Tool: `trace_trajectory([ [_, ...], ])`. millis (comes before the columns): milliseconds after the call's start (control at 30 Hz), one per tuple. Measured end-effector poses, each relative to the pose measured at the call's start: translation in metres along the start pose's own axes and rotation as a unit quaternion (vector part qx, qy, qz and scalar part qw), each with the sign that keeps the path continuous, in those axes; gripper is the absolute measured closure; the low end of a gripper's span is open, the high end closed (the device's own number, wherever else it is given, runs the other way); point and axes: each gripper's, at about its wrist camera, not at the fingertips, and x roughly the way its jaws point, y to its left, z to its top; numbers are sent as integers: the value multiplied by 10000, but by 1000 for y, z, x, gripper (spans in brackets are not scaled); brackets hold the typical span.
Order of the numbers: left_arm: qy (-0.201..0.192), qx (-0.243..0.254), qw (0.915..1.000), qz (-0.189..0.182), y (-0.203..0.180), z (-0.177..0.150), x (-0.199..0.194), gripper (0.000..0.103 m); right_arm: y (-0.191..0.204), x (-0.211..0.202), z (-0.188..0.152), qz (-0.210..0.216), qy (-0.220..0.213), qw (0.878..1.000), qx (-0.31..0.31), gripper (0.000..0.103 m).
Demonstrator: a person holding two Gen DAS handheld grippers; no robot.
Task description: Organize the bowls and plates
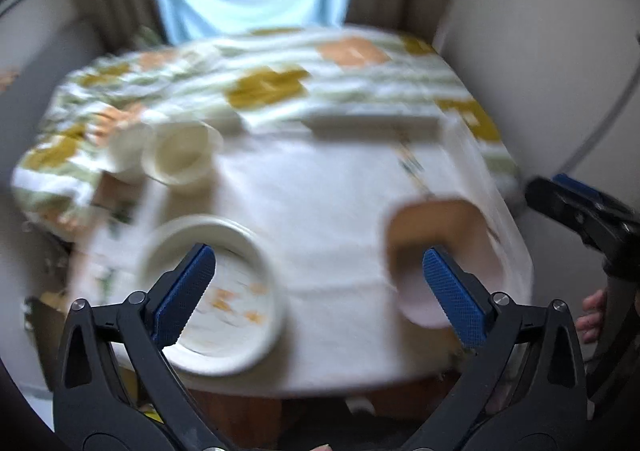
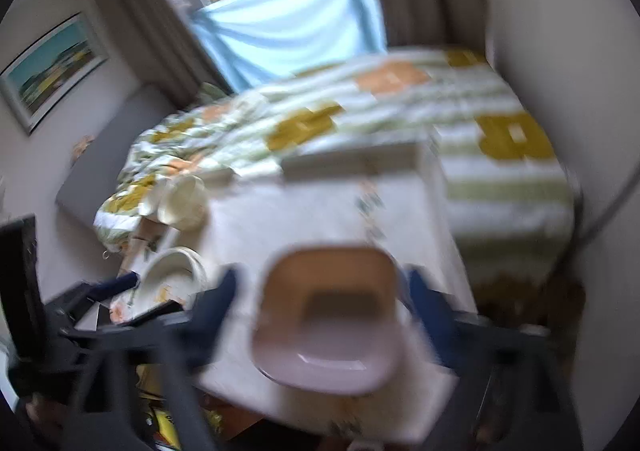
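While both frames are pretty smeared with motion blur, you can still make out the layout okay. The left gripper has its blue pads spread as wide as they go with nothing between them, just the white cloth on the table showing through the gap. The round white plate, the one with little orange marks on it, sits at the lower left of the left wrist view, right behind the left pad, so that gripper is clearly the closer one to it. Over at lower right of the same view is the square bowl, tan inside with a pinkish rim, partly hidden by the right pad. In the right wrist view the right gripper is also wide open, and the square bowl fills the lower middle of the frame between its two fingers, but as far as I can tell the pads aren't pressing on it, it looks like it's just sitting on the cloth below. Up at the middle left of the left view there's a cream cup stack near the table's far corner, well apart from either gripper. My guess is the plate is the left hand's job and the square bowl the right's, since each lies straight ahead of its own fingers. Neither dish has a real long axis, so approach angle shouldn't matter much.
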Motion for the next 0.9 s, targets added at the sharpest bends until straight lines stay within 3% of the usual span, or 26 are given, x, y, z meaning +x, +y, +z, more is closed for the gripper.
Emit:
trace_trajectory([
  [100,-71,-447,9990,47,43,14,-6,0,33,13,19,341,-38,9992,-200,0],
  [267,22,-1116,9937,61,122,30,7,0,84,58,44,660,341,9961,-471,0],
  [500,392,-1624,9859,-107,214,46,51,0,140,136,63,596,820,9936,-494,0],
  [700,847,-1789,9794,-392,264,62,121,1,165,219,72,456,1349,9895,-232,1],
  [767,1053,-1844,9758,-529,276,64,149,6,167,249,72,403,1541,9872,-103,7],
  [833,1300,-1765,9732,-693,282,66,177,17,168,277,68,370,1747,9839,64,23],
  [900,1473,-1646,9720,-800,283,67,199,34,168,297,65,350,1882,9812,240,33],
])
